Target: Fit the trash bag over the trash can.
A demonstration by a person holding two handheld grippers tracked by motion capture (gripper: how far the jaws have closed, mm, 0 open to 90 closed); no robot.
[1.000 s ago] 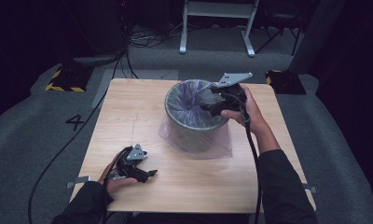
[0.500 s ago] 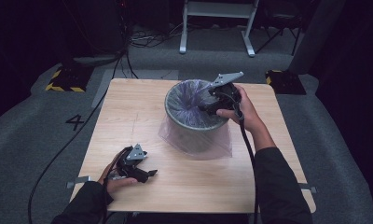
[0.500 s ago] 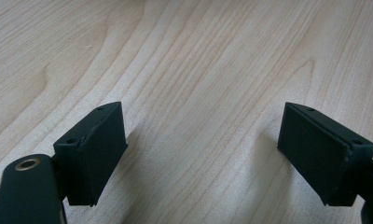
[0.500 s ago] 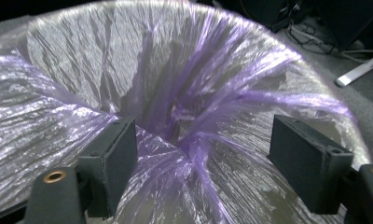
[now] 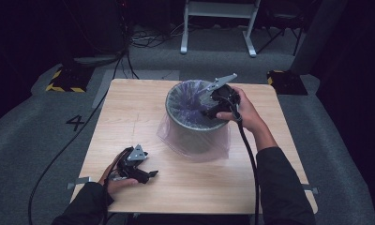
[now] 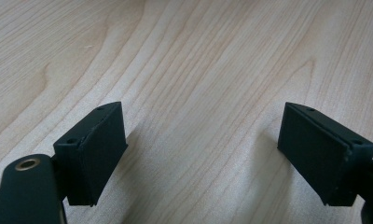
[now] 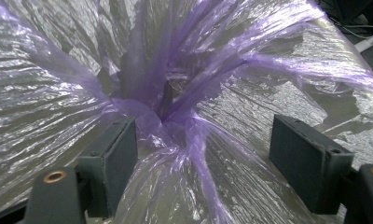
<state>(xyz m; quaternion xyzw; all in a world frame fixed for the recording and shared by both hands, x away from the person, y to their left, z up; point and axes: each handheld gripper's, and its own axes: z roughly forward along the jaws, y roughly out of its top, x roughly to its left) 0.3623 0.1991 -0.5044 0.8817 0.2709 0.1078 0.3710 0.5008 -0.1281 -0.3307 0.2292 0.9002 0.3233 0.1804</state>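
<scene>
A grey round bin (image 5: 195, 136) stands in the middle of the wooden table (image 5: 129, 117), lined with a thin purple plastic bag (image 5: 188, 101) whose skirt hangs over the rim and spreads on the table. My right gripper (image 5: 206, 112) reaches over the bin's right rim into the liner, open. In the right gripper view the bag (image 7: 175, 93) is drawn into gathered folds between the wide-apart jaws of my right gripper (image 7: 205, 140); a fold brushes the left pad (image 7: 121, 158). My left gripper (image 5: 149, 174) rests at the table's front left, open (image 6: 201, 128) over bare wood.
Dark grey carpet surrounds the table, with a "4" marked at the left (image 5: 75, 123). A white stand's legs (image 5: 218, 28) and cables lie beyond the far edge. A black cable (image 5: 247, 159) trails along the right forearm.
The right gripper has shifted slightly left and down, farther over the bin's rim into the liner. The left gripper has stayed put.
</scene>
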